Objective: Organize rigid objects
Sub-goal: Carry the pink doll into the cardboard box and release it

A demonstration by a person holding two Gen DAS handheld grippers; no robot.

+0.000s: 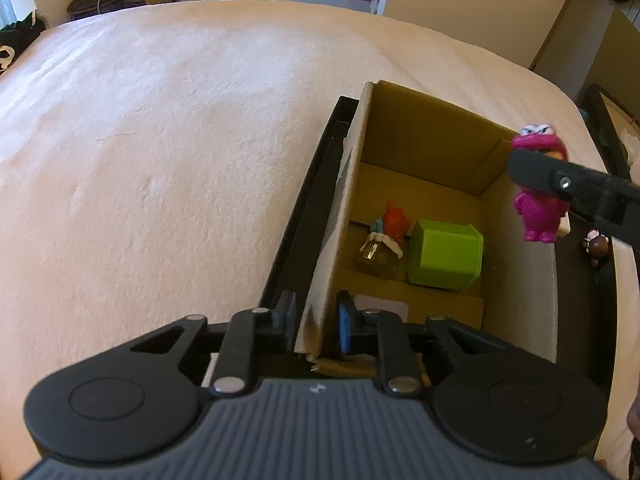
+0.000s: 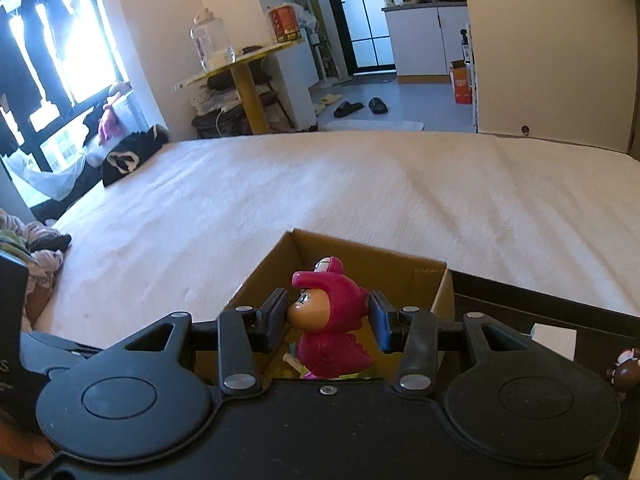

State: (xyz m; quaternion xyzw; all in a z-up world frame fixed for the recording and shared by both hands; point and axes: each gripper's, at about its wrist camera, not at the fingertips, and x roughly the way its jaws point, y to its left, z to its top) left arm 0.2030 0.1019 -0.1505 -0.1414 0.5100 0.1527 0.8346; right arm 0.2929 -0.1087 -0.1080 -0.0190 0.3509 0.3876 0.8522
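An open cardboard box (image 1: 424, 128) stands in a black tray (image 1: 304, 208) on the bed. My left gripper (image 1: 316, 326) straddles the box's near left wall, one pad outside and the blue pad inside, both pressed on the cardboard. Inside the box lie a green cube container (image 1: 444, 256), a small glass jar (image 1: 378, 254) and an orange figure (image 1: 396, 220). My right gripper (image 2: 330, 318) is shut on a magenta hooded figurine (image 2: 332, 340), held upright over the box's right side. The left wrist view shows the figurine (image 1: 538, 216) behind a black finger (image 1: 568, 184).
A pale fleecy blanket (image 1: 160, 160) covers the bed to the left of and beyond the box. A small brown figurine (image 1: 596, 246) stands on the tray right of the box, beside a white card (image 2: 554, 340). Clothes lie past the bed's left edge.
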